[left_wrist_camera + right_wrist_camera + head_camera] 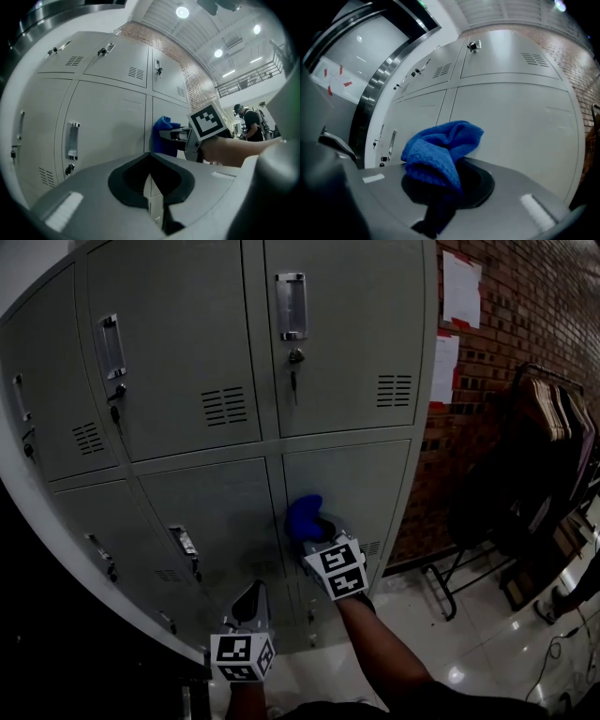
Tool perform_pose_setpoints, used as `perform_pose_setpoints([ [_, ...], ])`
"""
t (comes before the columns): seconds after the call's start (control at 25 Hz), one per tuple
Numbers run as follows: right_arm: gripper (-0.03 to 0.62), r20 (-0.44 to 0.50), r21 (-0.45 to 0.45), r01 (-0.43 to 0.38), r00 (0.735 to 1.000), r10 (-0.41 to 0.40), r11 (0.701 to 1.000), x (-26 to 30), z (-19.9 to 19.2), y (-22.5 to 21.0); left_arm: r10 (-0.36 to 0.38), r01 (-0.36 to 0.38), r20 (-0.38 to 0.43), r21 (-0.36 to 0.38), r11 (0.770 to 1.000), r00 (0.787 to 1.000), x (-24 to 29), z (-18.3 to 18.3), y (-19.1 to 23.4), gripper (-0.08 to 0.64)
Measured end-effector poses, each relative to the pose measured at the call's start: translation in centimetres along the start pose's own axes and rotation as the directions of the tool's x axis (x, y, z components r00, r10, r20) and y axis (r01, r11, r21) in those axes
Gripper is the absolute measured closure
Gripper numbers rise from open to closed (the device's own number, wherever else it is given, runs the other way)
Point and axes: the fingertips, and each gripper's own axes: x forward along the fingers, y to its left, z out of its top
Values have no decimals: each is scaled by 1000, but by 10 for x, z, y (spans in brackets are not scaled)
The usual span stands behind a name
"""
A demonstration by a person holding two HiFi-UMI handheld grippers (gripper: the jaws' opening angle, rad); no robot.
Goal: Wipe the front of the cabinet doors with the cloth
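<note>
Right now your right gripper (317, 532) has its jaws clamped on the blue cloth (440, 150). The cloth bulges out ahead of the jaws and meets the lower cabinet door (361, 484) just past the tips, near that door's left edge. Your left gripper (150, 176) sits left of those jaws, short of the doors, its own jaws pressed together with nothing between them.

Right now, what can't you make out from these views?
1. Whether the cloth touches the door: the bunched cloth hides the contact in the head and right gripper views.
2. The right gripper jaw tips: buried under the cloth in its own view.
3. Lower door bottoms: behind the left gripper and the arm in the head view.
4. Print on the papers: too small.
</note>
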Motion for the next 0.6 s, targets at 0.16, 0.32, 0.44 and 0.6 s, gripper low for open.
perform_pose_setpoints([
  [0.16, 538, -12, 13, 41, 999, -41, 999, -9, -5, -21, -10, 10, 10, -7, 1000, 1000, 3, 0, -2, 548],
  [0.32, 538, -28, 14, 117, 993, -117, 993, -23, -12, -55, -45, 46, 41, -8, 999, 998, 6, 7, -13, 548],
  [0.44, 538, -44, 20, 181, 983, -180, 983, -40, -23, -87, -59, 59, 41, -3, 998, 997, 9, 6, -18, 548],
  [0.6, 538, -80, 31, 276, 959, -272, 961, -66, -39, -135, -66, 67, 26, -9, 998, 997, 14, 0, -22, 548],
])
